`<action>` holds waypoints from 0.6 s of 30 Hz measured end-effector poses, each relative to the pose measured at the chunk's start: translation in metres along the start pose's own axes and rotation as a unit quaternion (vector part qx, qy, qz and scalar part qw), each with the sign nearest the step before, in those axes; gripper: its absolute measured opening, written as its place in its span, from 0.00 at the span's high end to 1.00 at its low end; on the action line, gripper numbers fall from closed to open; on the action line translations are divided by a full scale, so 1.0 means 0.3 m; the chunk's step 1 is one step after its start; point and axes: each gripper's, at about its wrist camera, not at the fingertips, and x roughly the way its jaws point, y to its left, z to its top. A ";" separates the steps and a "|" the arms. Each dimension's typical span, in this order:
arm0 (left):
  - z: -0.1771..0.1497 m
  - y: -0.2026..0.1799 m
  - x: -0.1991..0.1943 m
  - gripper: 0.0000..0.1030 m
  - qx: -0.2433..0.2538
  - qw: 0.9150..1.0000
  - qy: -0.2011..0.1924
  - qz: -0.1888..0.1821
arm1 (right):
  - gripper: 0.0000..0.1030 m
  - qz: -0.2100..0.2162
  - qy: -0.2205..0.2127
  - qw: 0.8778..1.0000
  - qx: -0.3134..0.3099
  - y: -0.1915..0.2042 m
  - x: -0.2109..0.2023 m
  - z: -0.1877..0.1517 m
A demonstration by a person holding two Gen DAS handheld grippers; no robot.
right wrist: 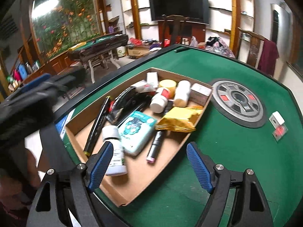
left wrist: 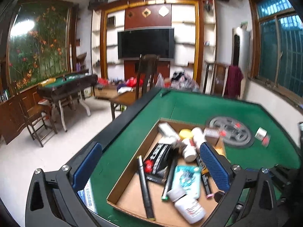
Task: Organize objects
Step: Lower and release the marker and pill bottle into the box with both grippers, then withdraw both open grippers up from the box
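A shallow cardboard tray [left wrist: 130,170] [right wrist: 140,187] lies on the green mahjong table [left wrist: 189,106] [right wrist: 236,141]. It holds white pill bottles [left wrist: 187,204] [right wrist: 113,151], a teal tissue pack [left wrist: 187,179] [right wrist: 136,130], a black packet [left wrist: 159,160], dark pens [left wrist: 144,187] [right wrist: 98,124], a yellow-lidded jar [right wrist: 167,85] and a yellow snack bag [right wrist: 180,119]. My left gripper [left wrist: 151,162] is open and empty above the tray. My right gripper [right wrist: 149,162] is open and empty over the tray's near end, and the left gripper shows blurred at the far left of the right wrist view [right wrist: 37,94].
A round grey centre panel [left wrist: 231,130] [right wrist: 238,102] sits in the table. A small white box with a red tag [left wrist: 262,135] [right wrist: 277,124] lies beside it. A chair [left wrist: 147,75] stands behind the table. A second green table [left wrist: 68,87] stands at the left.
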 end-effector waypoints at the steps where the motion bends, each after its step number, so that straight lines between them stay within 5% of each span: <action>1: 0.007 -0.003 -0.013 0.00 -0.001 1.000 -0.004 -0.006 | 0.18 0.000 -0.003 1.000 0.005 -0.009 -0.004 -0.001; 11: 0.021 -0.036 -0.094 0.00 -0.020 0.999 -0.023 0.015 | 0.15 -0.010 -0.024 0.999 0.022 -0.062 -0.039 -0.009; 18: 0.003 0.003 -0.060 0.00 -0.055 0.998 0.017 0.022 | 0.13 -0.030 -0.036 0.999 -0.011 -0.039 -0.053 -0.008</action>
